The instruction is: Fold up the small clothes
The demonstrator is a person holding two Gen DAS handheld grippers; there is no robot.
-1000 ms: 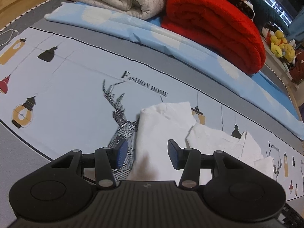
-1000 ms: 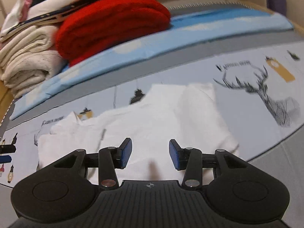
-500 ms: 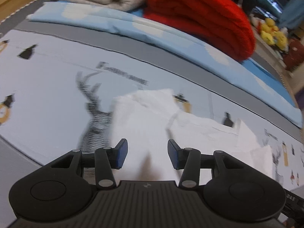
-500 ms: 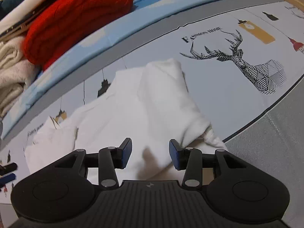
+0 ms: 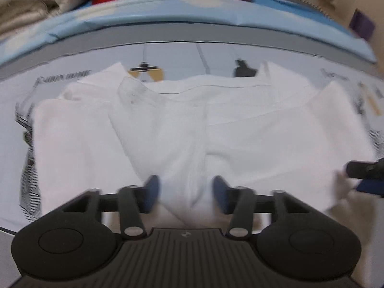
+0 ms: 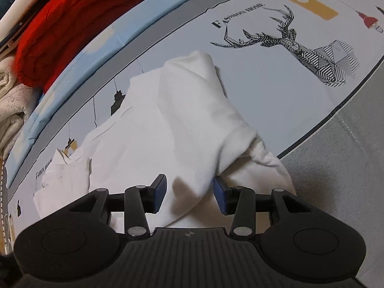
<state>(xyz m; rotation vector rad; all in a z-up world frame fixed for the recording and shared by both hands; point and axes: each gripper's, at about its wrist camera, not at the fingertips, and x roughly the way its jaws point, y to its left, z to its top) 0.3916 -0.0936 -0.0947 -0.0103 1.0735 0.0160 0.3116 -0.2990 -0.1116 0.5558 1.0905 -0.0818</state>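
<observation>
A white small garment lies spread and rumpled on the printed bed sheet. The left wrist view is blurred. My left gripper hangs low over the garment's near middle and its jaws are closing; a raised fold of cloth runs between the pads, which stand apart from it. My right gripper is open over the garment's bunched right end, with a flap of cloth lying between its pads. The right gripper also shows at the right edge of the left wrist view.
A rolled red blanket and folded beige blankets are stacked at the back on a light blue sheet. A grey border of the bedding runs along the near right, beside a deer print.
The left gripper swept right and down from the garment's left edge to its middle, and its jaws narrowed. The right gripper rolled and dropped closer to the bunched right end.
</observation>
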